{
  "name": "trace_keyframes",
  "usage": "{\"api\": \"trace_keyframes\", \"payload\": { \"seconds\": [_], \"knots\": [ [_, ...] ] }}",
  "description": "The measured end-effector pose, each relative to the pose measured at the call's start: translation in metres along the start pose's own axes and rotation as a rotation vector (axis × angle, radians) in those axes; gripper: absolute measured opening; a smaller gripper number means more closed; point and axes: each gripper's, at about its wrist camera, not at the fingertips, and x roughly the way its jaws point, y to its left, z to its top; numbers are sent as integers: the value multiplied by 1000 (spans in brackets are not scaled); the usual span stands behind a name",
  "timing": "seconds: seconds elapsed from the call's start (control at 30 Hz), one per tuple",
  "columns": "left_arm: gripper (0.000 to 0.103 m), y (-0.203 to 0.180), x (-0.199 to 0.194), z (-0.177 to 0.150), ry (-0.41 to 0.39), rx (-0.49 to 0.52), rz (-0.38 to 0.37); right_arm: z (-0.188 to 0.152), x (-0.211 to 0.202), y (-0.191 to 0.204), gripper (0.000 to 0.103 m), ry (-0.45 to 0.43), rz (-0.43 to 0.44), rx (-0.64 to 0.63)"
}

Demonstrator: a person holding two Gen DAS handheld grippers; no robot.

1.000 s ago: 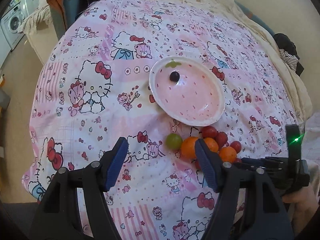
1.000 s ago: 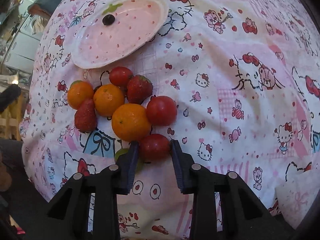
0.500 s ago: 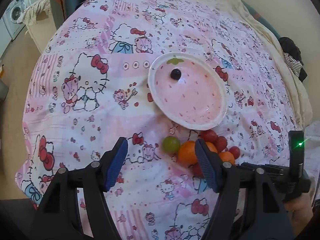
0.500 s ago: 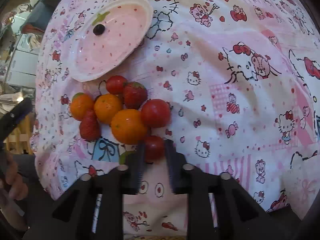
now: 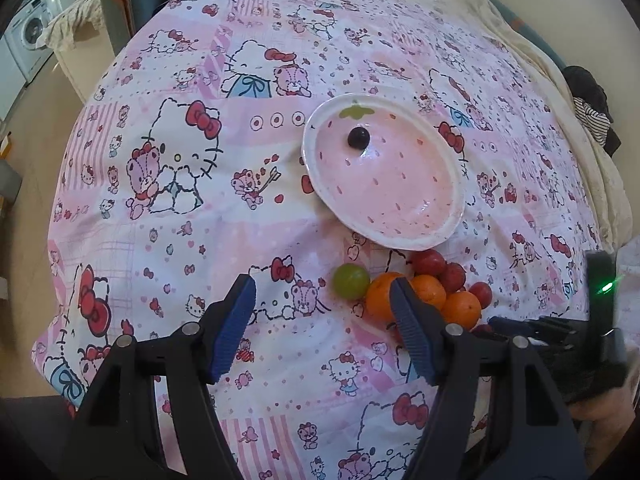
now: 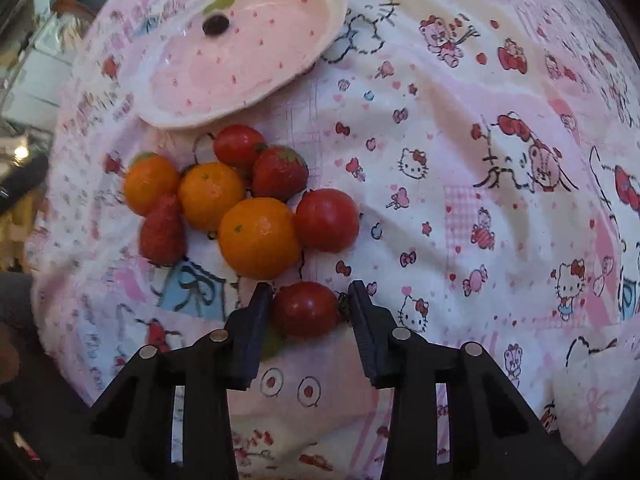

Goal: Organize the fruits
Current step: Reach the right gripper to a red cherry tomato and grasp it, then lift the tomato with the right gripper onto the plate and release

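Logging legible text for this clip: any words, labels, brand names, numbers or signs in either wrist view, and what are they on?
None can be read in either view.
The bedsheet carries only cartoon cats, bears, bows and hearts, no lettering.
The pink plate shows a strawberry pattern, no writing.
The washing machine at the far left edge is too small and blurred to show any brand or dial marks.
The hand-held gripper fingers bear no markings.

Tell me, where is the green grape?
In the left wrist view, the green grape lies on the cloth just below the pink plate's rim, at the left end of the fruit pile, touching an orange.
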Motion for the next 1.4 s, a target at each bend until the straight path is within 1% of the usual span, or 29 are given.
{"api": "trace_keyframes", "payload": {
  "seconds": [0.03,0.07,0.1,0.13,0.2,0.27,0.33,0.43,0.5,0.53,0.57,0.7,0.73,0.77,0.83,0.9,1.03,1.07,1.13,1.17,1.2,1.27,1.33,1.4],
  "knots": [
    [66,1,0,0,2,-4,1,2,-9,-5,27,-17,30,26],
    [66,2,1,0,3,-11,5,5,-16,-9,21,-30,58,44],
    [66,4,2,1,3,-19,8,10,-24,-12,21,-49,85,60],
    [66,5,3,1,5,-25,9,17,-33,-15,21,-75,86,62],
    [66,7,5,4,10,-35,10,26,-38,-15,21,-79,56,45],
    [66,8,8,7,14,-39,16,31,-33,-14,25,-38,69,41],
    [66,9,9,9,18,-52,13,28,-24,-11,25,-3,57,26],
    [66,10,9,12,22,-78,-17,14,-5,-11,26,61,32,32],
    [66,7,7,12,13,-64,-17,7,0,-8,39,63,15,8],
    [66,5,7,12,10,-56,-14,6,0,-4,52,60,-24,-18],
    [66,3,7,11,10,-44,-11,8,2,0,57,59,-47,-37],
    [66,4,8,9,22,-50,-20,7,15,14,54,61,-102,-121],
    [66,5,8,9,24,-57,-24,6,17,17,49,60,-110,-145],
    [66,5,7,10,23,-60,-27,6,18,20,36,61,-109,-162],
    [66,6,4,10,13,-64,-28,3,17,24,35,63,-101,-185],
    [66,6,1,10,5,-65,-29,2,12,24,34,50,-83,-176],
    [66,11,-1,9,5,-75,-31,1,-14,18,34,6,-8,-125],
    [66,13,-1,9,1,-83,-22,2,-24,15,34,-18,14,-111],
    [66,17,-1,10,-6,-94,-2,11,-43,9,34,-83,68,-77],
    [66,19,1,10,-7,-98,11,20,-52,6,34,-140,95,-57],
    [66,21,3,11,-4,-100,23,29,-57,4,34,-175,103,-45],
    [66,23,7,13,5,-107,42,62,-56,3,34,-222,113,-15],
    [66,26,11,14,14,-115,52,89,-43,5,34,-212,150,-10],
    [66,28,14,15,20,-122,65,110,-23,10,35,-207,123,-1]
  ]
}}
